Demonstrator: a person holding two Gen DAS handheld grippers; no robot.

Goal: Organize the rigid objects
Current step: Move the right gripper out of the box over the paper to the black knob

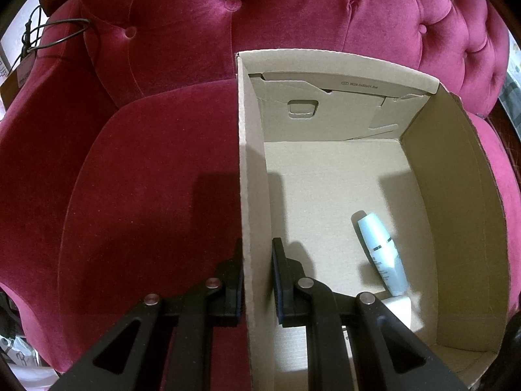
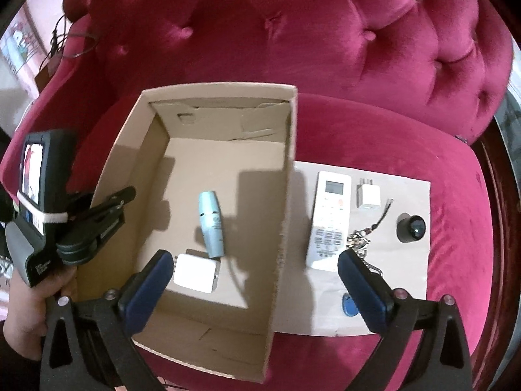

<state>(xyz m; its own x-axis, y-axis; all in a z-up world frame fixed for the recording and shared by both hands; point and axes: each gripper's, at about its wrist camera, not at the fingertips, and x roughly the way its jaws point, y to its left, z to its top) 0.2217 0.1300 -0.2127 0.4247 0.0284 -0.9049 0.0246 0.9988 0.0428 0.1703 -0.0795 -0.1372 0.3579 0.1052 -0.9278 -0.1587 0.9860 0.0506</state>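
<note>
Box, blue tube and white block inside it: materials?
Box: plain brown corrugated cardboard, matte; fluted cut edges show. Blue tube: probably plastic, smooth pale-blue satin with a dark band. White block: likely hard plastic, glossy; the glare hides detail.

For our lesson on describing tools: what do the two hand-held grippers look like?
Both are black plastic, with triangular cut-outs in the linkage arms and silver rivet heads at the joints. The right gripper has dark blue finger pads. The left gripper, seen from the right camera, carries a small lit screen strapped on with a white band.
</note>
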